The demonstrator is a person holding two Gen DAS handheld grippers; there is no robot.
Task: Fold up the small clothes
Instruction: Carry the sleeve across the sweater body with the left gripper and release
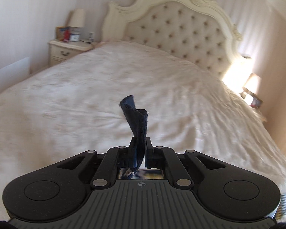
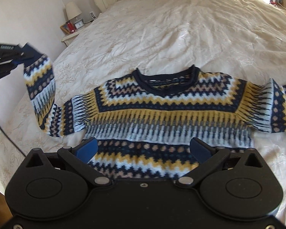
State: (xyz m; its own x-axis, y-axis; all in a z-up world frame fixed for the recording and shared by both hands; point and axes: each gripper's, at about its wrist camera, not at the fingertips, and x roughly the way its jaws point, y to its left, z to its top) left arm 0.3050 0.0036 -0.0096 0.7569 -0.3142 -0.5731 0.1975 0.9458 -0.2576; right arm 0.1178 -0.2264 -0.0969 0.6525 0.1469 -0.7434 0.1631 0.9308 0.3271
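Observation:
A small knitted sweater [image 2: 162, 110] in navy, yellow, white and tan zigzags lies face up on the cream bed [image 2: 181, 28], neck away from me. My left gripper [image 1: 140, 143] is shut on the navy cuff [image 1: 137, 120] of its left sleeve. In the right wrist view that left gripper [image 2: 19, 57] holds the sleeve [image 2: 42, 87] lifted off the bed at the far left. My right gripper [image 2: 143, 148] hovers open over the sweater's lower body, nothing between its blue pads [image 2: 87, 148]. The other sleeve [image 2: 272, 106] lies bunched at the right.
A tufted cream headboard [image 1: 181, 28] stands at the far end of the bed. A nightstand [image 1: 66, 51] with a lamp [image 1: 77, 18], clock and small items is at the left. Another lit lamp [image 1: 253, 82] is at the right. A dark cable [image 2: 7, 135] hangs at left.

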